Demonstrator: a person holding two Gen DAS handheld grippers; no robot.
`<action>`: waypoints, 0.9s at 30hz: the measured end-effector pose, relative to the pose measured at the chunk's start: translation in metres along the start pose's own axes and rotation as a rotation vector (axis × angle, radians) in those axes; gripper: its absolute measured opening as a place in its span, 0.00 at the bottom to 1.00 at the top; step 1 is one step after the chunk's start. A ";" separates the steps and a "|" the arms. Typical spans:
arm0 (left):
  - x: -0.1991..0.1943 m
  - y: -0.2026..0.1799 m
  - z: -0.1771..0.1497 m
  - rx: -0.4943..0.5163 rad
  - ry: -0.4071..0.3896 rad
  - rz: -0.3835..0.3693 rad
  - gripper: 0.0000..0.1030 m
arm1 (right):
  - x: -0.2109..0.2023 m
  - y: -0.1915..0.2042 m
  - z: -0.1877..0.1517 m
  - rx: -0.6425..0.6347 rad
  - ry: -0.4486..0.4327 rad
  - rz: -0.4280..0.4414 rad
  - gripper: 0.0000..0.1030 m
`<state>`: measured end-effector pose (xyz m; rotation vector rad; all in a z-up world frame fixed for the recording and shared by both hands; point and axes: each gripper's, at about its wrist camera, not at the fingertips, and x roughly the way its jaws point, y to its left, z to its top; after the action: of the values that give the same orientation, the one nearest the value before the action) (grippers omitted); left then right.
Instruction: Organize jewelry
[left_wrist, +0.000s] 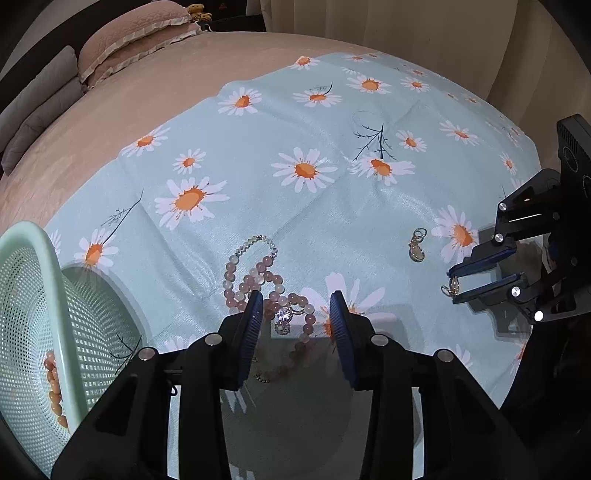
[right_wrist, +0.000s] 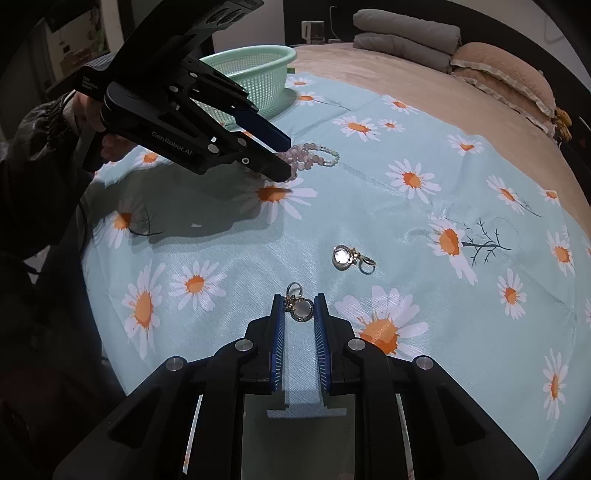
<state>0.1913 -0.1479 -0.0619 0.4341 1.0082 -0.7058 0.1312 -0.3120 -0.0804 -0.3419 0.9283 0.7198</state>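
Note:
A pile of pink bead bracelets with a small sparkly charm lies on the daisy cloth. My left gripper is open, its fingers on either side of the pile, just above it; it also shows in the right wrist view over the beads. My right gripper is closed on a gold earring with a round pale stone, seen in the left wrist view too. A matching earring lies on the cloth ahead of it.
A mint green mesh basket stands at the left edge of the cloth with orange beads inside; it shows far back in the right wrist view. The cloth lies on a pink bed with pillows and folded grey blankets.

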 end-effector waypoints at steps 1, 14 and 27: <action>0.002 0.001 -0.001 -0.001 0.005 0.005 0.38 | 0.000 0.000 0.000 -0.001 -0.001 0.001 0.15; 0.004 0.006 -0.002 -0.031 0.042 -0.008 0.21 | 0.000 -0.001 -0.001 -0.009 -0.003 0.004 0.15; 0.008 0.004 -0.010 -0.091 0.061 -0.079 0.14 | 0.000 -0.010 0.003 0.013 -0.018 -0.022 0.16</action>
<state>0.1904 -0.1414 -0.0737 0.3398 1.1158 -0.7172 0.1396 -0.3177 -0.0788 -0.3335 0.9109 0.6953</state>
